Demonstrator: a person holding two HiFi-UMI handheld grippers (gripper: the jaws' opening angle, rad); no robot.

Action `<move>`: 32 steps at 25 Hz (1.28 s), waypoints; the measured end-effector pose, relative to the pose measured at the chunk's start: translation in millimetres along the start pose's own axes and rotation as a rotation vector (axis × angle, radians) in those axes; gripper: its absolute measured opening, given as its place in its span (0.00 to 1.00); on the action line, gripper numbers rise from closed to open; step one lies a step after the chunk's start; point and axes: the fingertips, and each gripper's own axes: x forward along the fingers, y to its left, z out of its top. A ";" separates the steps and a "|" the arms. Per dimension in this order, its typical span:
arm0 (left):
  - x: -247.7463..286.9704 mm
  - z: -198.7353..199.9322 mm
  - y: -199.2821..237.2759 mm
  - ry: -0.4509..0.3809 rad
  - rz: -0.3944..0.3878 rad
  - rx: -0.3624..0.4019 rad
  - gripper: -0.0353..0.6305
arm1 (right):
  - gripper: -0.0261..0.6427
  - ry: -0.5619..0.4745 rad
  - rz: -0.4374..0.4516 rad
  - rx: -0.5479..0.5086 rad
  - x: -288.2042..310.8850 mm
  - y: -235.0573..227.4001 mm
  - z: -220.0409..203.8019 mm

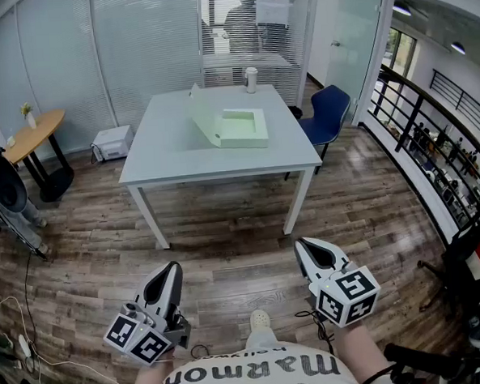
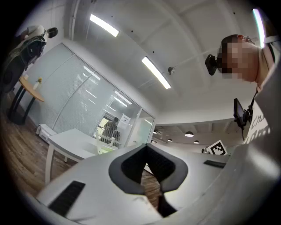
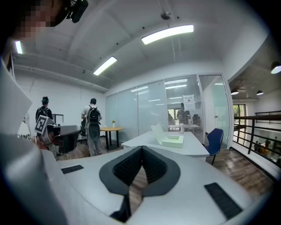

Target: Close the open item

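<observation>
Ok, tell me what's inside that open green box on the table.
The box shows only a bare pale green floor, nothing on it. Its near wall hides a strip of floor. Anything tiny can't be told.

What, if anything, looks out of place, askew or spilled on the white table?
Only the pale green box stands out: it lies near the middle of the table with its lid folded open at the head view's left, so its inside shows. The cup at the far edge stands upright. Nothing looks spilled or damaged.
</observation>
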 end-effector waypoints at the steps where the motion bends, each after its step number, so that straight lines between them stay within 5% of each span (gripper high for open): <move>1: -1.2 0.8 -0.4 -0.003 0.001 0.002 0.03 | 0.04 0.000 -0.001 0.000 -0.7 0.4 -0.8; 13: -13.9 2.8 4.0 0.007 0.009 0.019 0.03 | 0.04 0.024 -0.001 0.003 5.0 7.6 -10.2; 17: -12.0 9.8 8.6 -0.027 0.015 0.098 0.03 | 0.04 0.016 -0.009 0.038 13.5 3.9 -10.5; 25: 36.1 -4.5 31.6 -0.010 -0.041 0.135 0.03 | 0.04 -0.011 0.021 0.037 60.9 -27.1 -5.5; 29: 70.1 -3.8 65.2 -0.036 -0.023 0.060 0.03 | 0.04 0.030 0.073 0.041 107.8 -49.3 -8.2; 32: 100.5 2.8 92.7 -0.033 0.043 0.141 0.03 | 0.04 0.084 0.168 0.095 146.4 -61.6 -6.5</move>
